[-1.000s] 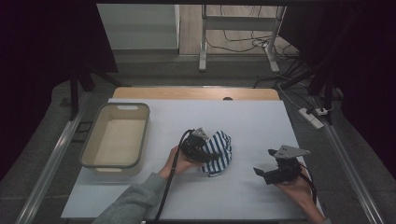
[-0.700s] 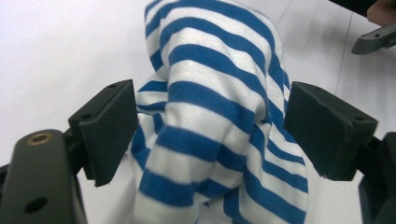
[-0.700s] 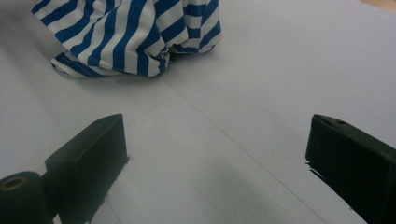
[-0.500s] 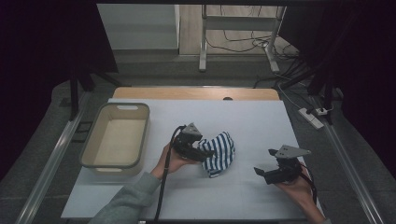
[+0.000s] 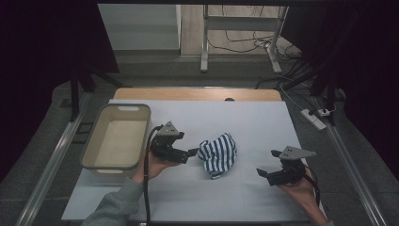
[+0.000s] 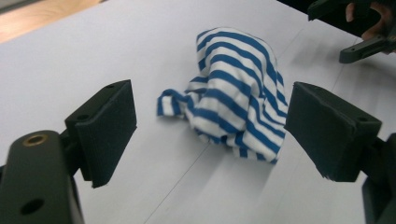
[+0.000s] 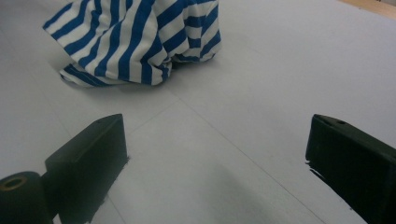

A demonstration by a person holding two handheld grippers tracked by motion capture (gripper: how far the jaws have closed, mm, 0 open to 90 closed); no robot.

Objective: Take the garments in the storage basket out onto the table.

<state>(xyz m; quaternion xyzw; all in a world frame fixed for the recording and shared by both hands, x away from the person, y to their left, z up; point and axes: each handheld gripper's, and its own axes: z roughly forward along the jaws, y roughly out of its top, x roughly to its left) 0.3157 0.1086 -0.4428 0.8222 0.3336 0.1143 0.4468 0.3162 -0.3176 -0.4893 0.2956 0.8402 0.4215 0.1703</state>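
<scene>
Striped cloth [image 5: 218, 154], blue and white, lies crumpled in a heap on the white surface [image 5: 244, 117], between the two grippers. Left gripper [image 5: 187, 154] is held just beside the cloth's left edge, jaws pointing at it and standing wide apart with nothing between the pads; they have just been opening. In the left gripper view the cloth [image 6: 238, 98] sits ahead of the gap, clear of both pads, on bare surface. Right gripper [image 5: 263, 173] rests well apart from the cloth on its right, jaws open and empty; in the right gripper view the cloth [image 7: 135, 37] is ahead and to the left, its top cut off by the frame edge. Beige bin [image 5: 91, 155] stands left of the left hand. Folds hide the cloth's shape; what kind of garment it is cannot be told.
</scene>
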